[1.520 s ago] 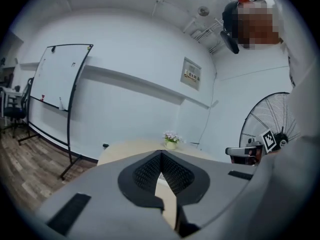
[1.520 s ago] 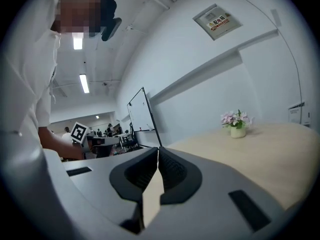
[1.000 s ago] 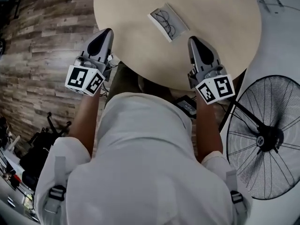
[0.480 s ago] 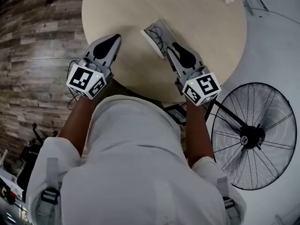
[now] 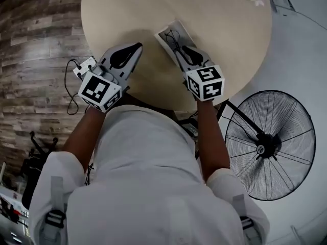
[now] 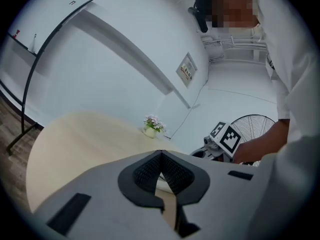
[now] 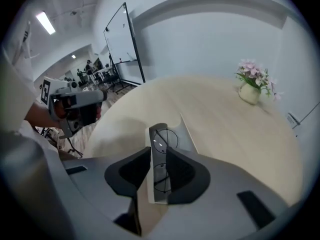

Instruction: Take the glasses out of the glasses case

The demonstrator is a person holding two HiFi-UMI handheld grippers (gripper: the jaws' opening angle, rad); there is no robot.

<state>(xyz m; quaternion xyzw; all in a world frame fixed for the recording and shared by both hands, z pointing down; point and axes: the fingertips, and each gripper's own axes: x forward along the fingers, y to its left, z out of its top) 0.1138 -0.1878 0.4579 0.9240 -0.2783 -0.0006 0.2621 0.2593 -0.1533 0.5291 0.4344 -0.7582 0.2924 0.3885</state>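
An open white glasses case (image 5: 171, 34) lies on the round pale wooden table (image 5: 127, 14), with thin dark-framed glasses (image 5: 174, 37) inside. My right gripper (image 5: 181, 50) reaches over the near end of the case. In the right gripper view its jaws stand a little apart (image 7: 156, 149), straddling the case's near left wall (image 7: 151, 159), with the glasses (image 7: 161, 141) just beyond the tips. My left gripper (image 5: 137, 48) hovers over the table's near edge, left of the case. Its fingertips meet (image 6: 161, 156) with nothing between them.
A small vase of pale flowers (image 7: 251, 86) stands at the table's far side. A large standing fan (image 5: 268, 144) is on the floor to the right of the table. A power strip with cable (image 5: 82, 68) lies on the wood floor at the left.
My right gripper has moved forward and left from the table's near edge to over the case. My left gripper has come in over the table edge, toward the case.
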